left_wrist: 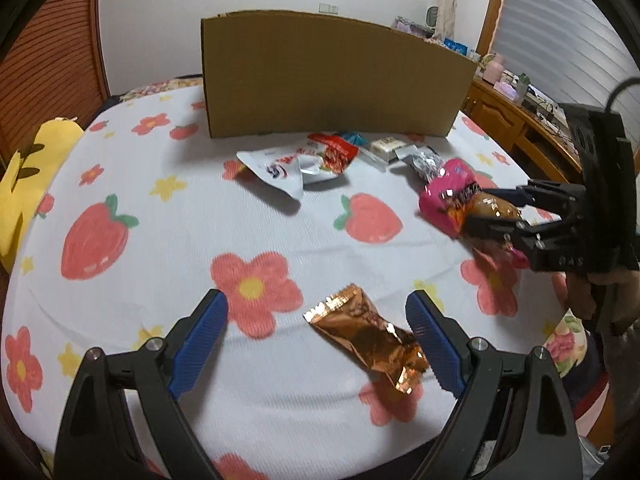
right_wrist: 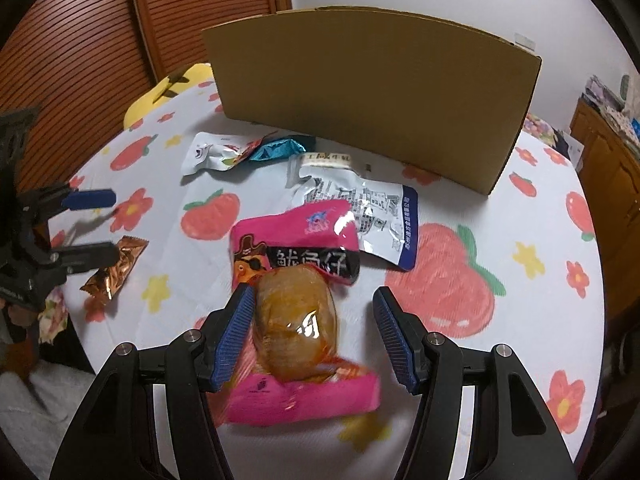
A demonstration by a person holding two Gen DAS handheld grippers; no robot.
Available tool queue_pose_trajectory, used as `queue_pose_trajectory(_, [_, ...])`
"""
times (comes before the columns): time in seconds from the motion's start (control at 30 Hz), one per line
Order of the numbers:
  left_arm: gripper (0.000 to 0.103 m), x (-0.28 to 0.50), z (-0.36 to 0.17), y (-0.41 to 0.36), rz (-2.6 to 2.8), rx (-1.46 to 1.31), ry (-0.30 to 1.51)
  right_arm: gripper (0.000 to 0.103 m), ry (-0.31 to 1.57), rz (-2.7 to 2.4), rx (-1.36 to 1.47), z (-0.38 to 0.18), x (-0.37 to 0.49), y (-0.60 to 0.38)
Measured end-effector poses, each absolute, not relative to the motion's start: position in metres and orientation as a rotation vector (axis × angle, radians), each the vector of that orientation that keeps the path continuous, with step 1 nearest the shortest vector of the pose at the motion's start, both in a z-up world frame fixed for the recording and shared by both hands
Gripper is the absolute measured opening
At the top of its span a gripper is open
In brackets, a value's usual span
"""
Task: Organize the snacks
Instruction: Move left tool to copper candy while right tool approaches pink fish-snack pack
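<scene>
step: both claws at pickup, nothing gripped | my left gripper [left_wrist: 316, 320] stood wide around the copper wrapper [left_wrist: 370, 338], lower centre | my right gripper [right_wrist: 314, 320] wide, pink packet [right_wrist: 296, 300] touching its left pad | next, i judged: close, lift toward the cardboard box [right_wrist: 372, 96], upper centre

pink snack packet [right_wrist: 294, 236] reads "鱿鱼仔"

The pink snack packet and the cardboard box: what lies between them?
In the right wrist view, a silver foil pouch lies between the pink snack packet and the cardboard box.
</scene>
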State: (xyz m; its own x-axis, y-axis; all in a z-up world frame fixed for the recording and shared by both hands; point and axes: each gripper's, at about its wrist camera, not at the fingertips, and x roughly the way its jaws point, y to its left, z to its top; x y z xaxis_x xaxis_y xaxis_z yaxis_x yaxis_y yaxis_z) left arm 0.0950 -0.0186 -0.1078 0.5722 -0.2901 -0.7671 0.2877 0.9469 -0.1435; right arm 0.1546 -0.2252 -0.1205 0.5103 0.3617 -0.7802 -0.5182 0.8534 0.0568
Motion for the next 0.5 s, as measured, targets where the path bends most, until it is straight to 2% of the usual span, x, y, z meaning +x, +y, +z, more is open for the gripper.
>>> queue_pose_trajectory(0.5, [0.1,0.087,-0.114,-0.029,-0.325,0.038,0.951,0.064,0.866,0.527,-0.176,-0.124,0.158,-0.228])
